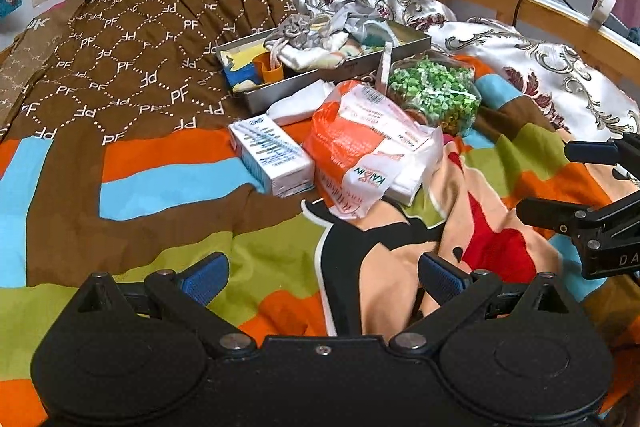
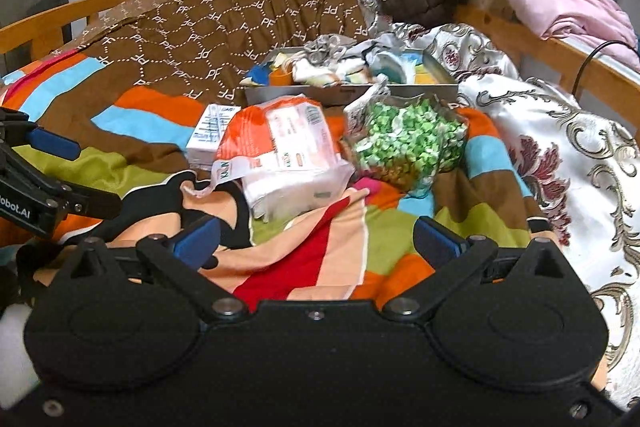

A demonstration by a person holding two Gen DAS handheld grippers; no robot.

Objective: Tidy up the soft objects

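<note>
Peach cloth (image 1: 400,267) lying under my left tongs (image 1: 320,275), spread | right tongs (image 2: 316,243) hovering spread over it | tissue pack (image 2: 280,155) sitting just beyond.

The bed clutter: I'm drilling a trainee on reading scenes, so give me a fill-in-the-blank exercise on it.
1. The left gripper and right gripper both have their jaws ____.
2. The clear bag holds small ____ pieces.
3. The rolled socks lie in a shallow metal ____.
4. The tissue pack is white and ____.

Missing words: open; green; tray; orange.
</note>
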